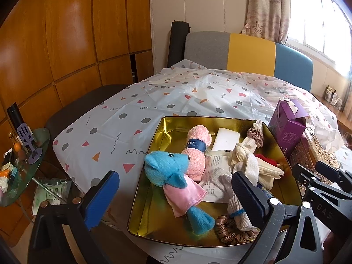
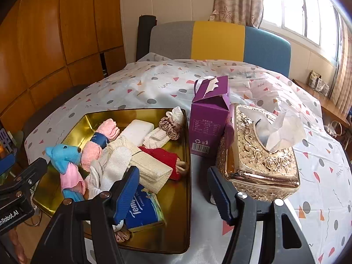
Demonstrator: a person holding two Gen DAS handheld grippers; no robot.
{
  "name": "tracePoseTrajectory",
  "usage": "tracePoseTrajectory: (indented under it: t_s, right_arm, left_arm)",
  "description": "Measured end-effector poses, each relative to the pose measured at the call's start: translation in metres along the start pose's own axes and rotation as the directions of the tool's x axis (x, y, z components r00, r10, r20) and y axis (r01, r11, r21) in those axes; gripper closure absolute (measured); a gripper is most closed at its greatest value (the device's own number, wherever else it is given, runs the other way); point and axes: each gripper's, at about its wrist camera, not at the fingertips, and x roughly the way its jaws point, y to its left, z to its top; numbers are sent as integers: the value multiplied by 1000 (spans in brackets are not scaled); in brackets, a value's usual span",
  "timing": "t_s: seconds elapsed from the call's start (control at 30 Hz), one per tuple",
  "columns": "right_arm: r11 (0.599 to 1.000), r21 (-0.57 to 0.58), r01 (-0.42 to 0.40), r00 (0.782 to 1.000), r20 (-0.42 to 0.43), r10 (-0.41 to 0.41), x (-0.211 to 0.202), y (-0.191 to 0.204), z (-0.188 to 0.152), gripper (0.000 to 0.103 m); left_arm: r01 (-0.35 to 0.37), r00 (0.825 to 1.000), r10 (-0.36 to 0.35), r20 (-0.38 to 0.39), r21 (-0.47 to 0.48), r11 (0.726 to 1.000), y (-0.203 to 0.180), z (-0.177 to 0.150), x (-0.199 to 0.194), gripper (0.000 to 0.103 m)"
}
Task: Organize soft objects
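Gold-coloured and glossy, the metal tray (image 1: 154, 198) sat on the patterned tablecloth (image 1: 123, 114) with the soft things already heaped inside it: a blue plush toy (image 1: 169, 171) in a pink dress, a rolled pink washcloth (image 1: 197, 154), cream knitted gloves (image 2: 123, 160), a red cloth (image 2: 162, 156), a beige scrunchie (image 2: 170, 125) and a blue tissue pack (image 2: 145, 209). Both tools hovered low over the near edge with nothing between their pads; the left gripper (image 1: 176, 198) stood spread wide across the plush toy, and the right gripper (image 2: 173, 191) stood spread over the tray's right rim and the bare cloth beside it. Trouble seemed likeliest from the pile itself, since a pinch at one glove could drag its tangled neighbours up and spill them over the shallow wall, and the slick tray might slide on the smooth cloth if a finger caught its rim. The right gripper's outer finger was also just beside the ornate gold tissue box (image 2: 261, 154), which a sideways swing could knock into the purple carton (image 2: 209, 118). Whatever lay beneath the gloves was hidden, a brown scrunchie (image 1: 235, 231) was partly covered, and the tissue pack's lettering was cut off.
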Motion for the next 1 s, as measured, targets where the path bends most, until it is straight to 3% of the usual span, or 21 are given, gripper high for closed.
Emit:
tracePoseTrajectory:
  t_s: [1.0]
  right_arm:
    - [1000, 5, 1, 1000, -12, -1, 2, 1, -4, 38]
  left_arm:
    - [-3, 1000, 3, -3, -22, 1000, 4, -1, 0, 0]
